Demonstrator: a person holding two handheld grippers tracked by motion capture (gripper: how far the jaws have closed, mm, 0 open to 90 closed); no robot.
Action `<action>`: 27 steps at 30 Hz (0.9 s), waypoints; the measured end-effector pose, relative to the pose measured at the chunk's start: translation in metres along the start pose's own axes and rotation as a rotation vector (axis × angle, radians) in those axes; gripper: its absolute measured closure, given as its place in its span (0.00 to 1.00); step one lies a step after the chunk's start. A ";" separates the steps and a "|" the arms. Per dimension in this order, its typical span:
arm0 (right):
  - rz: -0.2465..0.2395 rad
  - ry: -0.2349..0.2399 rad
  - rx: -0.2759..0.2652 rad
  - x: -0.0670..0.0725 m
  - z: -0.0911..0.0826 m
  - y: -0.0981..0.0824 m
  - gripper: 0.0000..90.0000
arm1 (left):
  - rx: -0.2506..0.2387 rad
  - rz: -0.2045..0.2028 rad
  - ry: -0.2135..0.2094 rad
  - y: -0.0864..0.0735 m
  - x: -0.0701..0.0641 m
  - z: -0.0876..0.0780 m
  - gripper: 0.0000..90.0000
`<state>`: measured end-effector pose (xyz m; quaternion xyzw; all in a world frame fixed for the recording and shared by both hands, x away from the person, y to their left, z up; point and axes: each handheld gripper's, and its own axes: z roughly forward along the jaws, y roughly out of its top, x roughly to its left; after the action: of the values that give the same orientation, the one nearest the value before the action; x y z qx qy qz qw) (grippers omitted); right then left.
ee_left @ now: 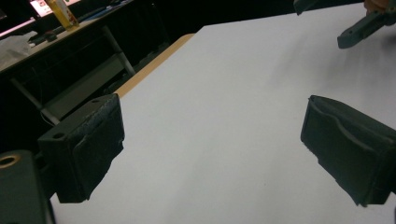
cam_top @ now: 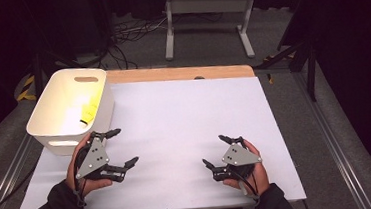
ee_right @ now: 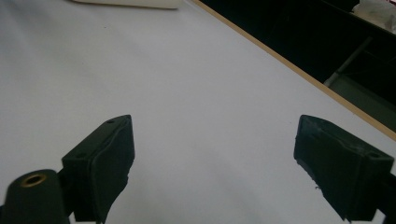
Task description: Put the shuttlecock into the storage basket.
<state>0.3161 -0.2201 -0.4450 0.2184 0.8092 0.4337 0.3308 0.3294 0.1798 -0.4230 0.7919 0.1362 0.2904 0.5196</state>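
Both grippers rest low on the white table, jaws spread wide and empty: the left gripper near the bin, the right gripper well apart from it. Work looks at a pause or finished; any next move would mean reaching into the bin. Farther left, yellow pieces lie inside it, beyond the left fingers.

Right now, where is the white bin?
In the high view, the white bin stands at the table's far left corner, just beyond the open left gripper; something yellow lies inside it.
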 end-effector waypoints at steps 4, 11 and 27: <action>-0.001 0.000 0.001 0.000 0.000 0.000 0.15 | 0.031 0.015 -0.004 -0.009 -0.003 0.002 0.08; -0.001 0.002 0.001 0.002 0.000 -0.001 0.15 | 0.042 -0.006 -0.017 -0.022 -0.005 0.002 0.08; 0.015 0.000 0.013 0.002 -0.003 -0.008 0.15 | 0.124 -0.098 0.006 -0.059 -0.003 -0.012 0.07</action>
<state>0.3124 -0.2247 -0.4512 0.2266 0.8101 0.4310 0.3263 0.3252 0.2120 -0.4741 0.8142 0.1939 0.2578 0.4828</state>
